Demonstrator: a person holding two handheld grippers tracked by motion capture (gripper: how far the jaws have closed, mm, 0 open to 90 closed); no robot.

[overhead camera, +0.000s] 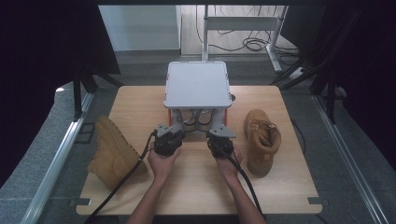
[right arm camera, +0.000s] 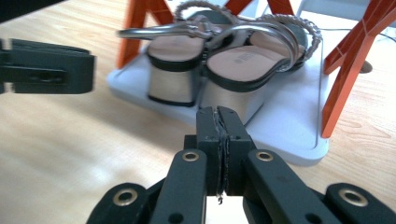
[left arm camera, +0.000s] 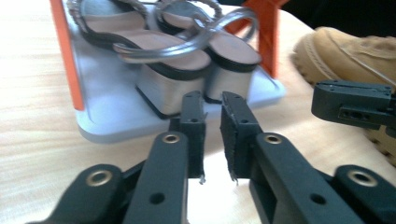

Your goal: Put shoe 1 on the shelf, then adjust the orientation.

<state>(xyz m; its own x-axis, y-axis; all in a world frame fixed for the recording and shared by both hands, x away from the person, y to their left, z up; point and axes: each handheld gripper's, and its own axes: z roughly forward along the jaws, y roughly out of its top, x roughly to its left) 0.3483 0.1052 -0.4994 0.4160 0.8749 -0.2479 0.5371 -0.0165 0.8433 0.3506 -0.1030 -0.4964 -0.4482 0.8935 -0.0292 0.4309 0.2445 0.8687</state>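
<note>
A small shoe rack with a grey top and orange legs stands at the middle of the wooden table. On its lower grey shelf sits a pair of silver block-heel sandals, heels toward me. My left gripper hovers just in front of the shelf with a narrow gap between its jaws and nothing in it. Beside it, my right gripper has its jaws pressed together, empty, pointing at the sandals' heels.
One tan boot lies on its side at the table's left edge. Another tan boot stands right of the rack. Metal rails run along both sides of the table, and a desk frame with cables is behind.
</note>
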